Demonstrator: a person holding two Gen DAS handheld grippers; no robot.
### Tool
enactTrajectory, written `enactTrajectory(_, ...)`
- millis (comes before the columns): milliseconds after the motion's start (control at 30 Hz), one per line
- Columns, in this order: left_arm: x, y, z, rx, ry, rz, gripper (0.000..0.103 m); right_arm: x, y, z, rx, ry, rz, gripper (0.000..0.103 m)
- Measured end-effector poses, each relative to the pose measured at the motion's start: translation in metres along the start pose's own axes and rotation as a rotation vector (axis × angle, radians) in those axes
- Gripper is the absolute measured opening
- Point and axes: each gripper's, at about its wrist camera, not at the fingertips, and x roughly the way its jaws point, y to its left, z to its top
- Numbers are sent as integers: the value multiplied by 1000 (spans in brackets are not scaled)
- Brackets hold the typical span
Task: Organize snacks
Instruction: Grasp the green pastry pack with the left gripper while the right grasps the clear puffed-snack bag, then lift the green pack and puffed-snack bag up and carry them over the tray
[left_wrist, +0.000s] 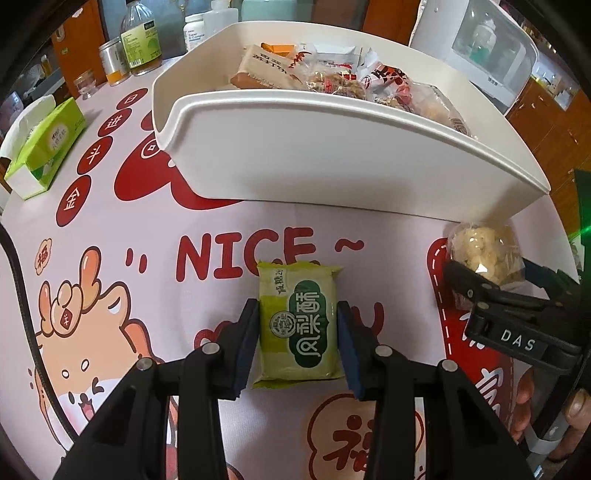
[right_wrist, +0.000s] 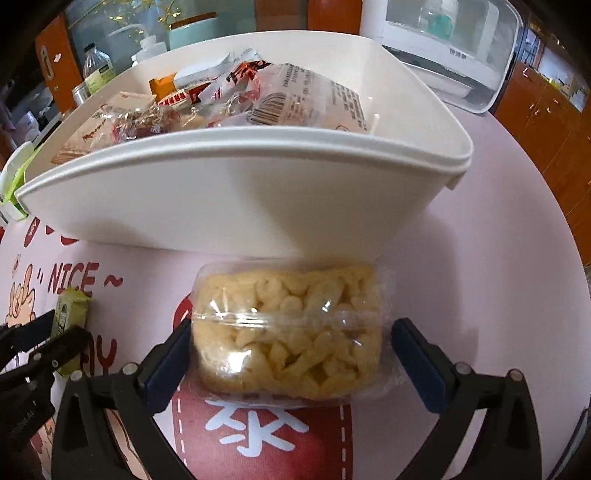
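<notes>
A green snack packet (left_wrist: 299, 325) lies on the printed tablecloth between the pads of my left gripper (left_wrist: 297, 336); the pads touch both its sides, shut on it. A clear bag of pale puffed snack (right_wrist: 288, 332) sits between the pads of my right gripper (right_wrist: 291, 354); the left pad touches it, the right pad stands slightly off its wrap. A white bin (left_wrist: 332, 155) holding several wrapped snacks stands just behind both. The right gripper (left_wrist: 491, 277) with the bag (left_wrist: 480, 251) shows at the right of the left wrist view. The green packet (right_wrist: 70, 314) shows at the left of the right wrist view.
A green tissue box (left_wrist: 44, 144) lies at the far left. Bottles and jars (left_wrist: 140, 37) stand behind the bin. A clear plastic container (right_wrist: 450, 48) stands at the back right. The white bin (right_wrist: 221, 192) fills the middle of the right wrist view.
</notes>
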Motion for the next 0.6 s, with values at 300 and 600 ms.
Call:
enactTrajectory(300,-9,-7,-16,26,42,23,36,-22,7,-20,-56,31,53,86)
enactTrajectory(600,-61,-19,-42,88,29,-23,36,-78,3,-53,-93,-6,111,86)
